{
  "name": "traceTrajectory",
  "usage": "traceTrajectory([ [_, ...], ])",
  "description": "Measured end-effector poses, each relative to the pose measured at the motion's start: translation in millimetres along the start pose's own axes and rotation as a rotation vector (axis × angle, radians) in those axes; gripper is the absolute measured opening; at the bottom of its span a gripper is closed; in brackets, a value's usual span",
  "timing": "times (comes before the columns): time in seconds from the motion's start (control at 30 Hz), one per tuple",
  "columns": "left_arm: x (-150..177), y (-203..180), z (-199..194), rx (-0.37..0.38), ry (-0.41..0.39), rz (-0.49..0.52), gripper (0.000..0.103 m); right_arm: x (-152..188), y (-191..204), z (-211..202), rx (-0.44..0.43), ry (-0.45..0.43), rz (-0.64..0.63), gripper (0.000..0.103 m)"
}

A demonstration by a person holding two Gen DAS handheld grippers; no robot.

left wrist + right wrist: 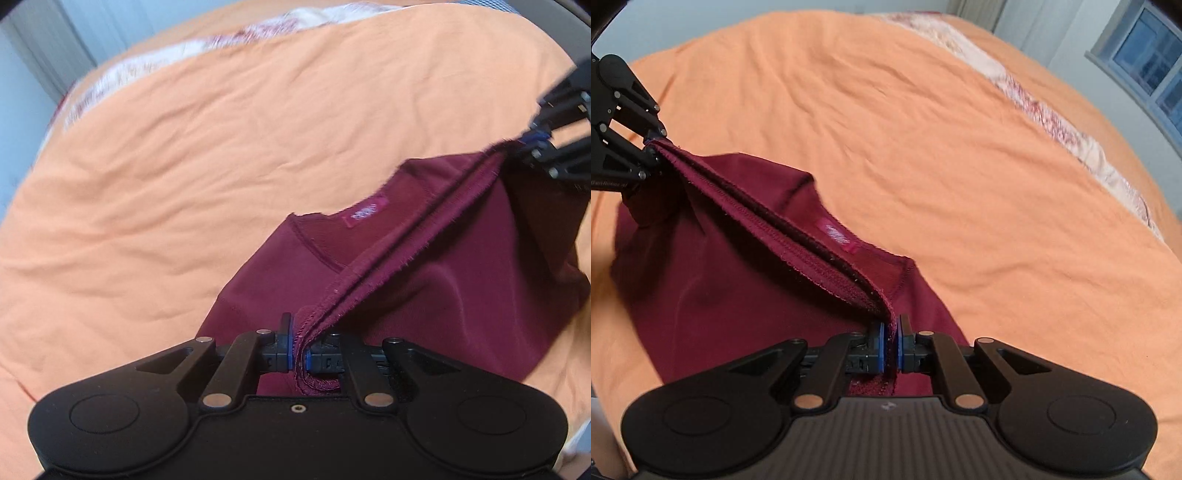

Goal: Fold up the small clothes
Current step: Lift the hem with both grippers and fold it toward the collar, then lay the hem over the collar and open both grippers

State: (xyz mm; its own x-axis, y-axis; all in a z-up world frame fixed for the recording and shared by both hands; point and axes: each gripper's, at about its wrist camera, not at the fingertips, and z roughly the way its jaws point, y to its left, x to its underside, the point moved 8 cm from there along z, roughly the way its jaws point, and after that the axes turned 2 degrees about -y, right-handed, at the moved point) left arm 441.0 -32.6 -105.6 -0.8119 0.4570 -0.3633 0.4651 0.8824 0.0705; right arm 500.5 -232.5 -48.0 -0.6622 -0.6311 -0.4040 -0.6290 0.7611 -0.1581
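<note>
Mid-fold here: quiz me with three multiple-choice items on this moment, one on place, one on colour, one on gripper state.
1. Where does the pink label sit?
A. inside the neckline
B. on the stretched hem
C. on the sheet

2. What colour is the garment?
A. navy
B. maroon
C. grey

3. How are the two grippers?
A. both open
B. only the left shut
C. both shut on the hem

Answers: 1 A, the label lies just below the collar edge. 2 B, dark red cloth on the orange sheet. 3 C, the left gripper and the right gripper each pinch one end of the taut hem.
</note>
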Motion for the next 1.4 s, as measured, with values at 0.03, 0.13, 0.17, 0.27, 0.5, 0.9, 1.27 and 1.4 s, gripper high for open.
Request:
traceTrajectory([
  [0.03,-1,4,8,0.013,0.009,-0.023,0.006,-4,-3,7,-0.001,0.007,0.012,0.007],
  [0.13,-3,15,23,0.032,0.023,-0.058,0.007,1,-10,16,0.001,0.019,0.066,0.012],
  [0.17,-4,17,28,0.033,0.028,-0.067,0.01,2,-13,19,0.004,0.022,0.086,0.021],
  [0.27,-5,28,46,0.046,0.049,-0.127,0.03,4,-26,30,0.017,0.015,0.161,0.055],
  [0.5,-5,48,46,0.037,-0.076,-0.135,0.082,22,-82,14,0.029,-0.178,0.57,0.099],
  [0.9,-16,93,34,0.234,-0.15,-0.376,0.094,73,-25,-1,0.011,-0.185,0.456,0.1],
  [1.27,6,76,22,0.043,-0.176,-0.391,0.102,97,66,48,0.168,-0.043,0.074,0.093],
  [1.4,62,49,25,0.005,-0.08,-0.476,0.102,103,-3,26,0.362,-0.144,0.315,0.084],
])
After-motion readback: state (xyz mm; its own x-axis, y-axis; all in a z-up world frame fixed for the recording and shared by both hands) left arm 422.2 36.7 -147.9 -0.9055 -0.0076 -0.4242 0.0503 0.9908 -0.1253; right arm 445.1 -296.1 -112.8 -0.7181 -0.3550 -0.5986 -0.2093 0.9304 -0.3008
